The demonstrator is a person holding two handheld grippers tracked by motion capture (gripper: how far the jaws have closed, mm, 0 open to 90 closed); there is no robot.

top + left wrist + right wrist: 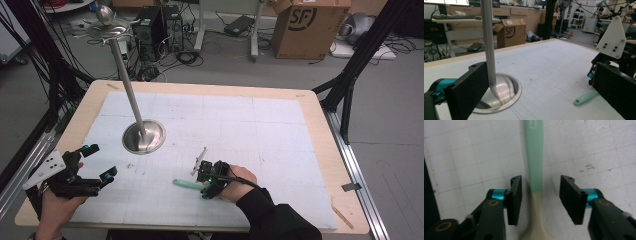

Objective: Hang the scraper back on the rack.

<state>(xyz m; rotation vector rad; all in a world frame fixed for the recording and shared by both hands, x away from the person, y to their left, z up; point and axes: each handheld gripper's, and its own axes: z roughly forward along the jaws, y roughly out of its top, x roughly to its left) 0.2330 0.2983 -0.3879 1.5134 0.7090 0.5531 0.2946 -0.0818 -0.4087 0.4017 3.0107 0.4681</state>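
Note:
A utensil with a mint-green handle [534,157] and a cream lower part [536,220] lies flat on the white gridded mat [260,130]. My right gripper [540,187] points down over it. Its jaws stand on either side of the handle with a gap on both sides, so they are open. In the high view the right gripper [203,186] is at the front centre, with the green handle [186,184] sticking out to its left. My left gripper [100,161] hovers open and empty at the front left. It faces the metal stand [487,37].
The metal stand has a dished round base [144,136] on the mat, a thin leaning pole and a disc with a ball [106,22] on top. A cardboard box [310,25] and black tripod legs [350,75] stand on the floor beyond the wooden table edge [320,105].

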